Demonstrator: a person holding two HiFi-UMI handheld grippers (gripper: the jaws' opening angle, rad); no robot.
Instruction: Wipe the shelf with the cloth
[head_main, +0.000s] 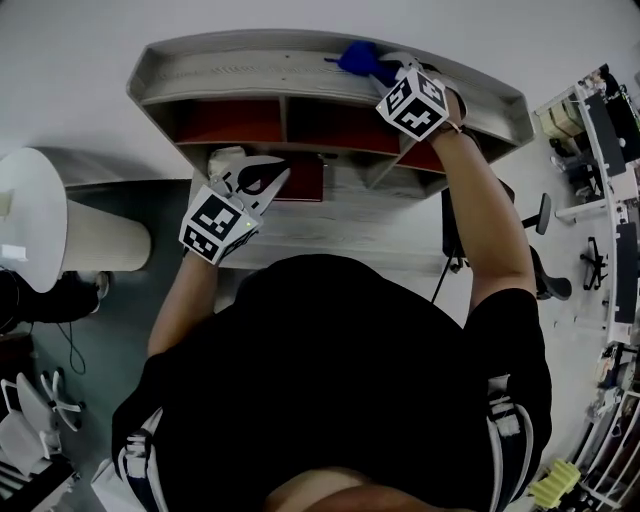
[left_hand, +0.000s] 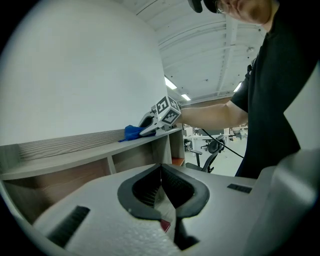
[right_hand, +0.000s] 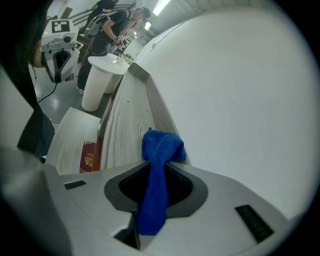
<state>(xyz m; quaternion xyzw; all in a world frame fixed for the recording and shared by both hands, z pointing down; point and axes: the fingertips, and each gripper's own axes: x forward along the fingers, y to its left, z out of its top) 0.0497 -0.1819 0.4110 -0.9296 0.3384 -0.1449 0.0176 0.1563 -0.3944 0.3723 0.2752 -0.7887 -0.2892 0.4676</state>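
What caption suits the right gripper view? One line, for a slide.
Right gripper shut on a bunched blue cloth over the pale wood-grain shelf top, beside a white wall.

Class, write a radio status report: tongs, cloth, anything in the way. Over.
Right tongs shut on blue cloth at shelf top. Left tongs shut, empty, held lower. Red book sits below, not in the path.

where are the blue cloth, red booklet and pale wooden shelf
blue cloth (right_hand: 162, 145): right gripper view, bunched upper fold
red booklet (right_hand: 89, 156): right gripper view, cover middle
pale wooden shelf (head_main: 250, 68): head view, top board
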